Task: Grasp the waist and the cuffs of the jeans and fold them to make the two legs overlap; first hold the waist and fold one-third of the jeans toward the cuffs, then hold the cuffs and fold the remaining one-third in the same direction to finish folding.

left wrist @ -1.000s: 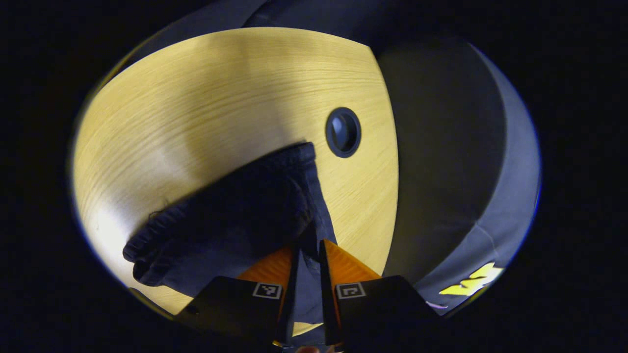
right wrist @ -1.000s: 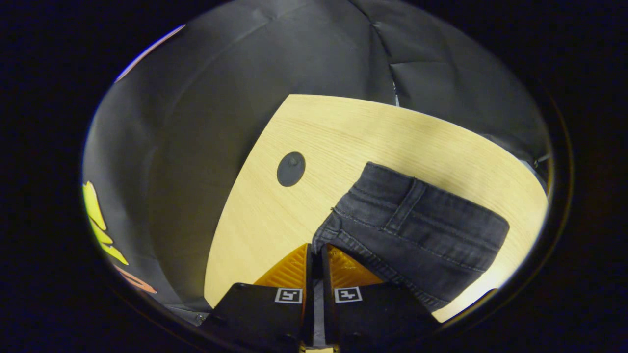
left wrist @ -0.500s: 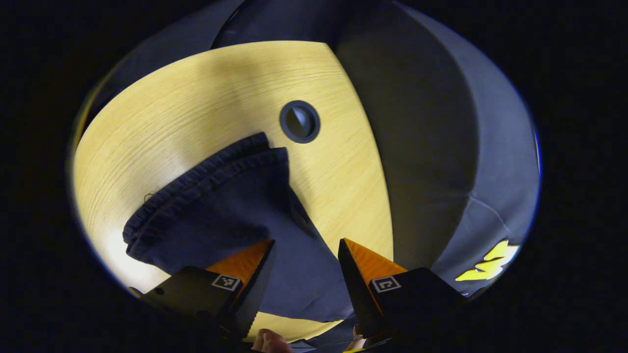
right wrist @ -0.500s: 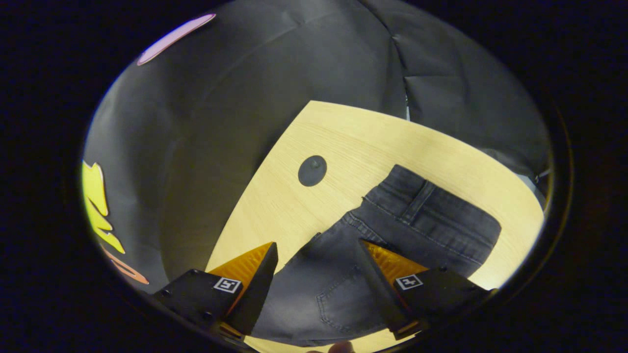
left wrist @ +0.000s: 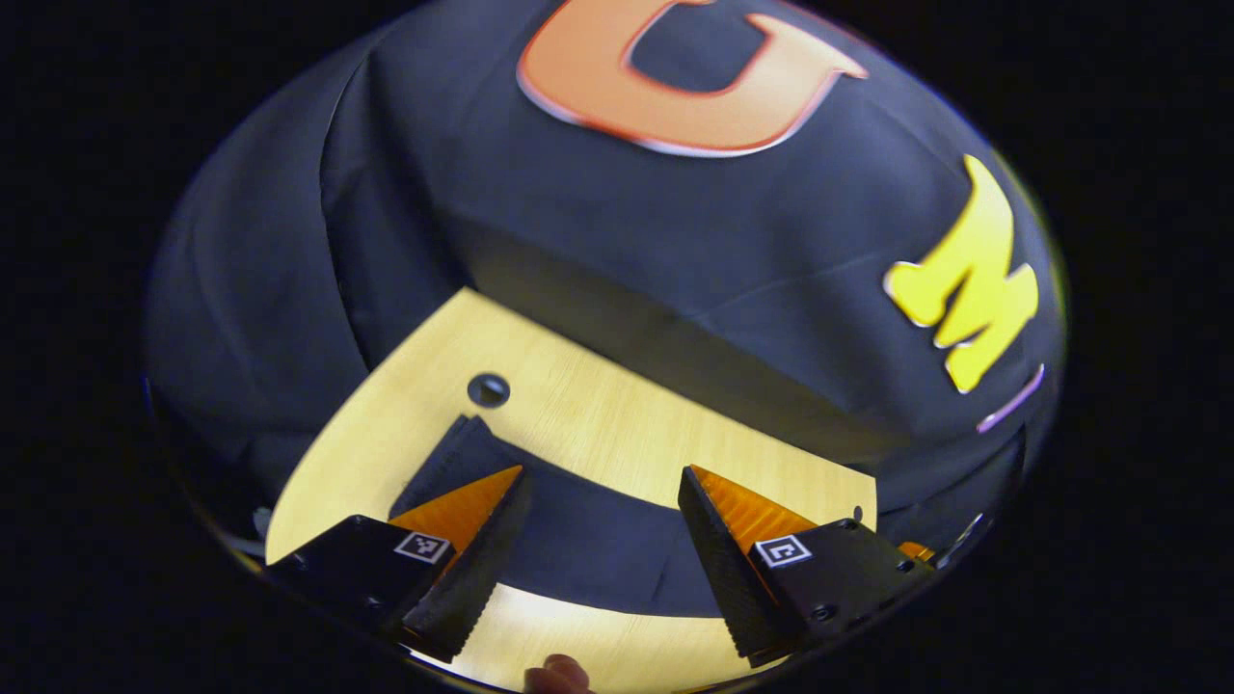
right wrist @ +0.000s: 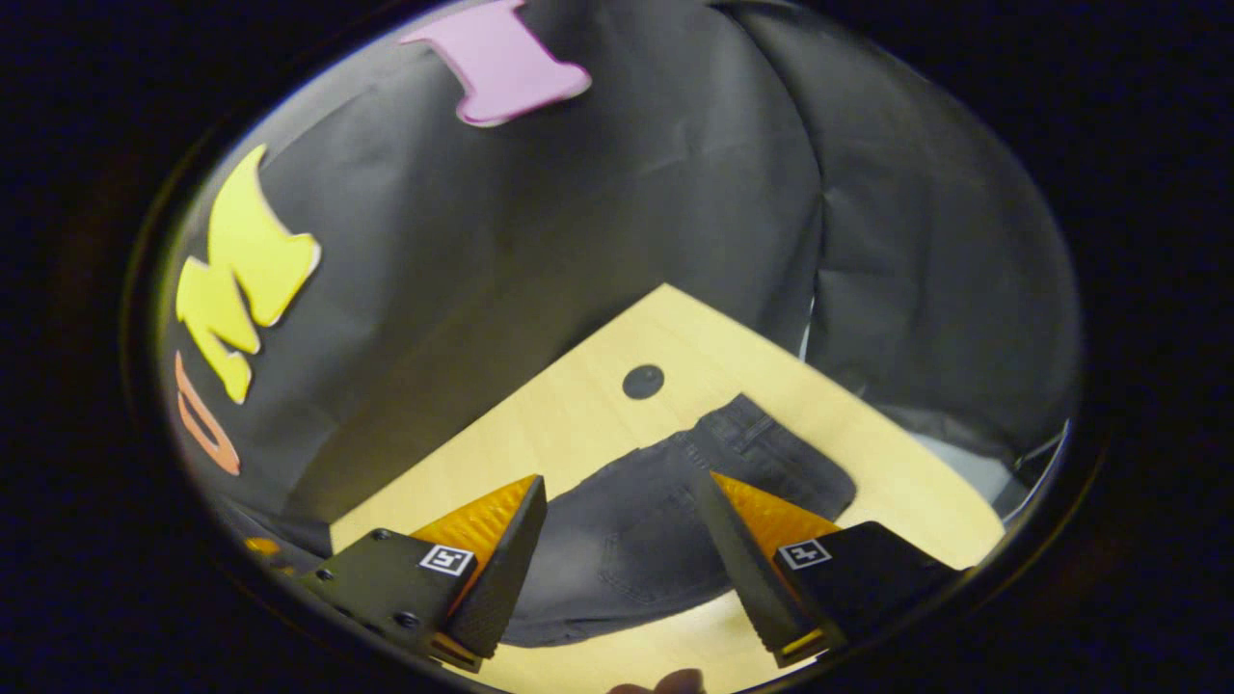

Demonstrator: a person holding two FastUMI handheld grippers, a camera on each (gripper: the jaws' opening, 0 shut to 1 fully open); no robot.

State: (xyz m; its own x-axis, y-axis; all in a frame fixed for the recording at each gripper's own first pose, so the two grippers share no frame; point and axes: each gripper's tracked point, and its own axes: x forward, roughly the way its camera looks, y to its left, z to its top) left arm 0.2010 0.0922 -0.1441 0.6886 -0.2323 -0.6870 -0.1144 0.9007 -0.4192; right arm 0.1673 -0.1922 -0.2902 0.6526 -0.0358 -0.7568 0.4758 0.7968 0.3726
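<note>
Both pairs of jaws stand wide apart and hold nothing. The left gripper (left wrist: 603,520) hangs above the bench (left wrist: 617,424), its fingers framing a flat dark stretch of the jeans (left wrist: 588,540) below; the denim is clear of both fingers. A hemmed end of the jeans points toward the round grommet hole (left wrist: 489,389) set near the bench's far edge. The right gripper (right wrist: 622,525) is likewise lifted off, and between its open fingers lies the seat of the jeans (right wrist: 656,540), with a back pocket and the stitched waistband (right wrist: 762,439) showing. That end also reaches toward a dark round grommet (right wrist: 643,381) near the far edge. A fingertip shows at the bottom rim of each view.

The jeans lie flat across the middle of the bench, apparently with one leg already laid over the other, though I can't make out the whole length from either view.

As for handling: denim like this should be limp but fairly heavy, and it will sag and drag if lifted by one spot. It looks grippy, not slick, and nothing about it is fragile. The waistband is the thick, firm part, so I'd pinch there at both corners through all the layers, and at the doubled hems for the cuffs.
</note>
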